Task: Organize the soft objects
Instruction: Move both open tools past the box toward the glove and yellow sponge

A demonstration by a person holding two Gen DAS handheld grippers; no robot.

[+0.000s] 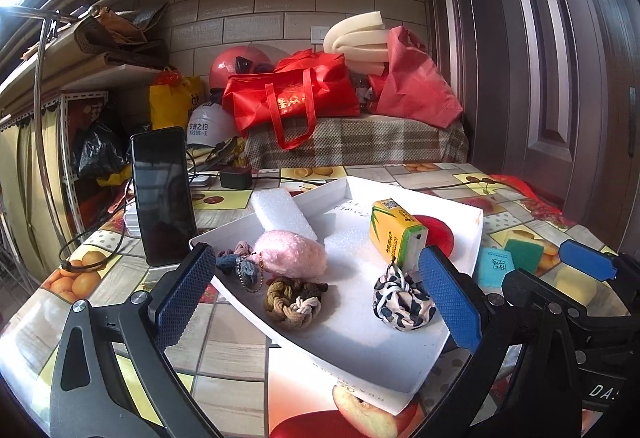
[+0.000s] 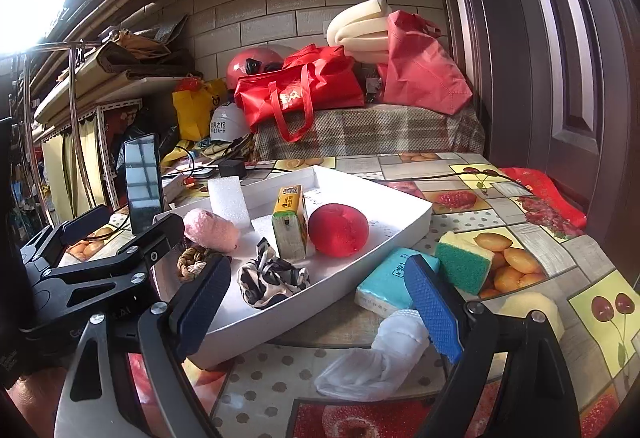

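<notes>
A white tray (image 1: 452,322) lies on the table and also shows in the right wrist view (image 2: 416,226). It holds a pink fluffy toy (image 1: 294,252), a braided brown knot (image 1: 292,300), a leopard-print scrunchie (image 1: 402,300), a yellow-green tissue pack (image 1: 394,232), a red ball (image 2: 338,230) and a white foam block (image 1: 284,212). My left gripper (image 1: 316,298) is open and empty, just above the tray's near side. My right gripper (image 2: 320,314) is open and empty above the tray's front rim. Outside the tray lie a white sock (image 2: 380,354), a blue tissue pack (image 2: 390,280) and a green-yellow sponge (image 2: 466,262).
A phone (image 1: 162,194) stands upright at the tray's left, with a black charger (image 1: 236,177) and cables behind it. A pale yellow sponge (image 2: 534,312) lies at the right. Red bags (image 1: 292,94) sit on a plaid bench beyond the table. A door (image 1: 560,58) is at the right.
</notes>
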